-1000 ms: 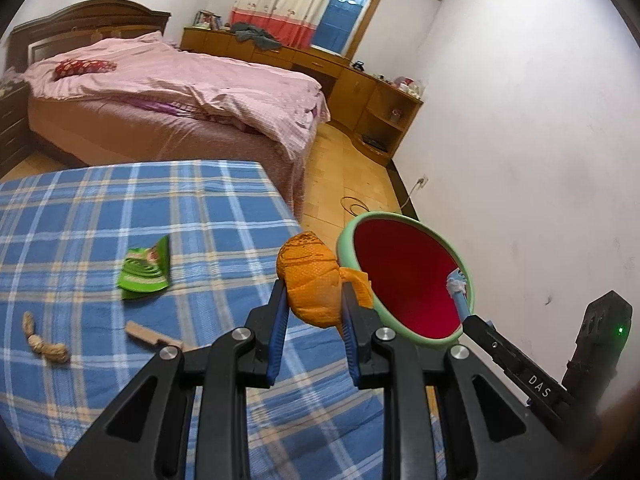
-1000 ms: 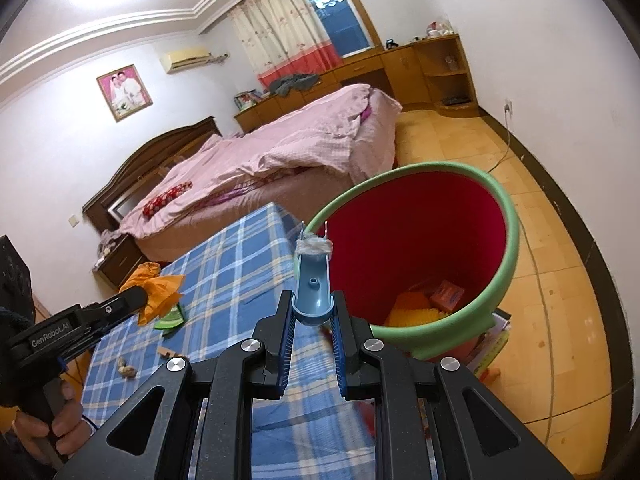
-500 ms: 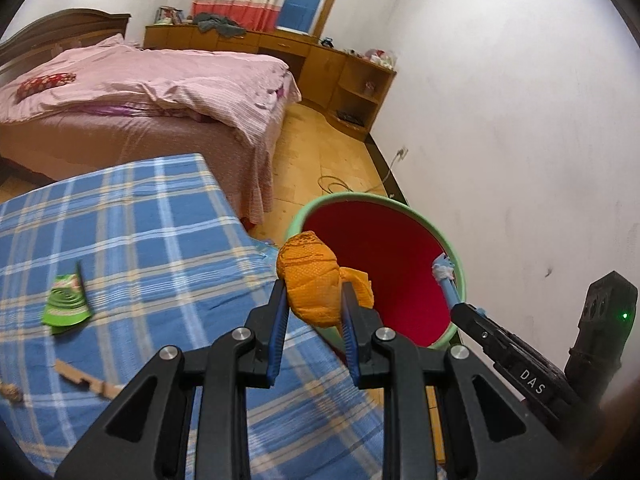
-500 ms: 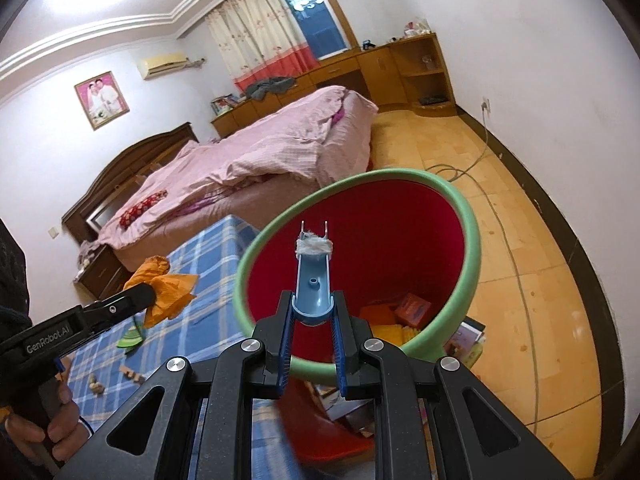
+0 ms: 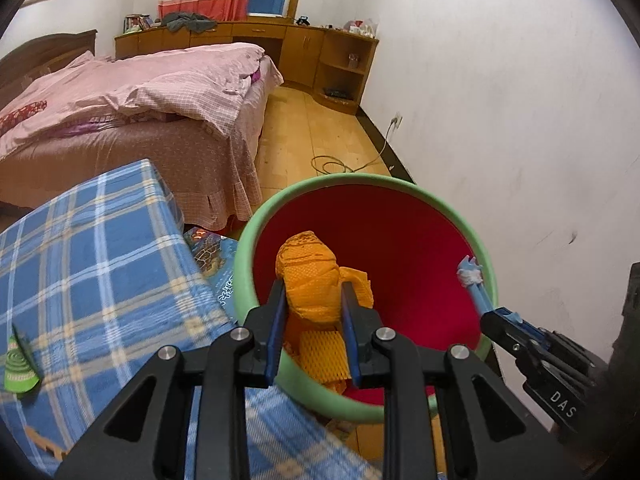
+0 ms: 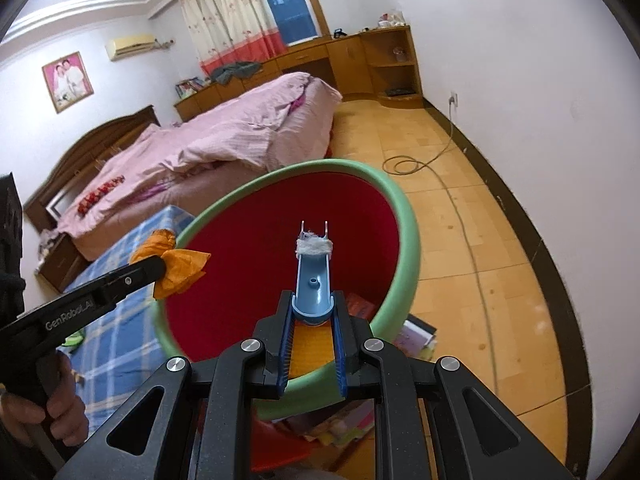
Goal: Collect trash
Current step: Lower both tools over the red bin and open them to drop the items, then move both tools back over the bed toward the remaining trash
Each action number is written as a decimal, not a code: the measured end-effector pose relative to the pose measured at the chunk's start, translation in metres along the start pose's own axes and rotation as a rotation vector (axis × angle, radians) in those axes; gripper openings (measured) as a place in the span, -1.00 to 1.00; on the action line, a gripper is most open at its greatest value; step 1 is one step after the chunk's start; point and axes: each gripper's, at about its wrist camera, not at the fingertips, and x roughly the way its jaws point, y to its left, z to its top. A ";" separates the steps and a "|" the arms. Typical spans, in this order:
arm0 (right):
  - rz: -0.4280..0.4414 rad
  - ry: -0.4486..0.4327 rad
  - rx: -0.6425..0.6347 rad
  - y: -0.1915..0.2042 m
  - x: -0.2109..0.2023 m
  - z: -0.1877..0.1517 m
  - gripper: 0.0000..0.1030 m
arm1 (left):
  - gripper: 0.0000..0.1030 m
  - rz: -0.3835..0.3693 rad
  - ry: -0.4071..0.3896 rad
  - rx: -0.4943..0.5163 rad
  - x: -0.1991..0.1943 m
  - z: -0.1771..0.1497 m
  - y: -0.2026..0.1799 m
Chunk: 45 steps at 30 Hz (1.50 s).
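— Trash first: our left gripper (image 5: 313, 308) pinches a crumpled orange wrapper (image 5: 310, 280) between its blue pads, the wad rising lengthwise out beyond the fingertips, a loose flap trailing to the right. We hold it over the mouth of the green-rimmed red bin (image 5: 486, 252).

— And our right gripper (image 6: 313, 320)?

— Pressed onto the butt of a blue plastic stick (image 6: 313, 280). Its long axis runs straight on from the fingers, pointing away from us and down into the bin (image 6: 408, 224); the far end carries a grey-white fluff ball (image 6: 315, 247) and two thin prongs. From the left camera that stick (image 5: 478, 294) slants up and to the left above the bin's right rim.

— What lies past them?

— Orange netting (image 5: 320, 350) and small packets on the bin's floor. Left of the bin, the blue plaid cloth (image 5: 100, 264) holds a green wrapper (image 5: 20, 368). Farther off we see the pink-covered bed (image 6: 240, 136) and a cable (image 6: 404, 166) coiled on the wooden floor.
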 end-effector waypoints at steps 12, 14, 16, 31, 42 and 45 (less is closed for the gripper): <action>-0.016 0.039 0.012 -0.005 0.014 0.002 -0.55 | -0.46 0.004 0.054 -0.015 0.013 -0.004 0.001; -0.016 0.037 0.010 -0.004 0.012 0.002 -0.51 | -0.46 0.005 0.050 -0.011 0.010 -0.003 0.001; -0.016 0.036 0.008 -0.003 0.012 0.003 -0.50 | -0.46 0.011 0.047 -0.008 0.007 -0.003 0.001; 0.044 0.004 0.042 0.013 -0.009 -0.002 0.03 | -0.31 0.053 0.000 -0.050 -0.043 -0.013 0.025; 0.078 0.019 0.031 0.038 -0.019 -0.011 0.16 | 0.40 0.252 -0.076 -0.138 -0.086 -0.029 0.079; 0.085 0.023 0.018 0.046 -0.021 -0.015 0.16 | 0.40 0.309 -0.091 -0.160 -0.094 -0.033 0.097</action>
